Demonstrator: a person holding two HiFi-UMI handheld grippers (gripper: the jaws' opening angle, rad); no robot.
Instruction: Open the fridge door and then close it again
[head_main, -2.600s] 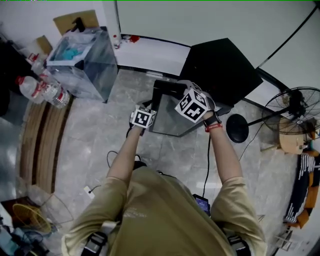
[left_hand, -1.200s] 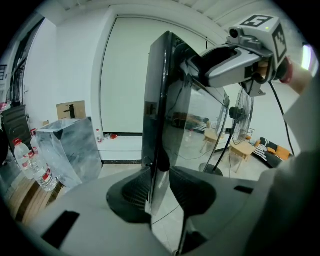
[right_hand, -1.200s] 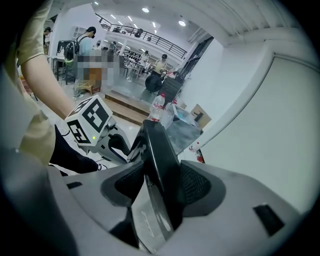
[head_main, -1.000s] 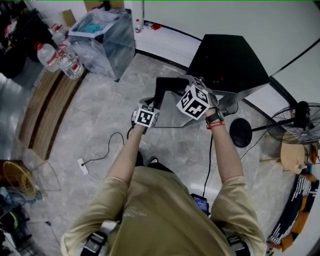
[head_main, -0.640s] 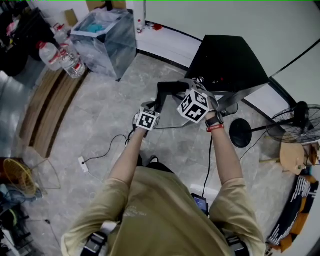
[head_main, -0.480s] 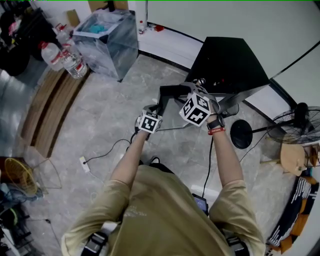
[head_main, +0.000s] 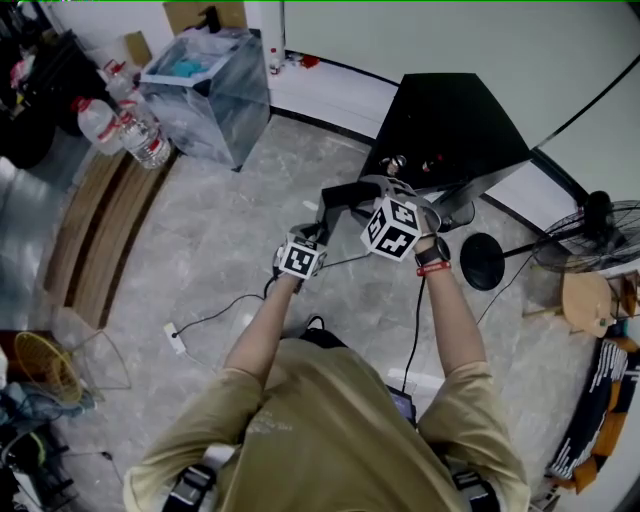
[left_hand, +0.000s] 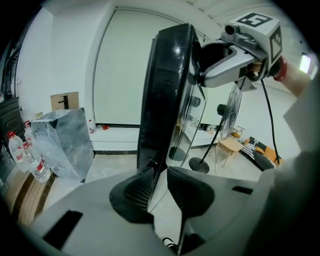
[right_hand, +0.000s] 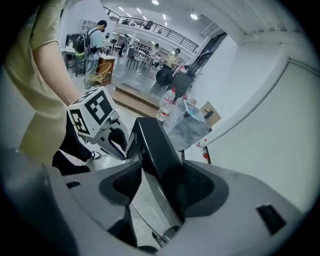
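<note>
The fridge door (head_main: 340, 195) stands swung well out from the black fridge (head_main: 450, 125), which sits against the white wall; so the opening half of the task looks done, and the closing half is what remains; the door has to swing all the way back to the cabinet and seat against it.

Both tools are at the door; the left gripper (left_hand: 159, 176) straddles the thin edge where the black frame meets the glass pane, its jaws closing with that edge between them; whether the pads press yet I cannot say for sure, and a sliver of gap seems to remain. The right gripper (right_hand: 159, 180) has the thick black frame of the door between its jaws, which are opening; the frame fills the space between the pads, so contact looks not quite given up. I judge this a change of hold, the left taking the door as the right lets go, ahead of the push shut.

Further out, a standing fan (head_main: 590, 235) is to the right of the fridge; a clear bin (head_main: 205, 95) and water bottles (head_main: 130, 125) lie well apart on the left; a cable (head_main: 215, 315) trails over the grey floor (head_main: 200, 240).
</note>
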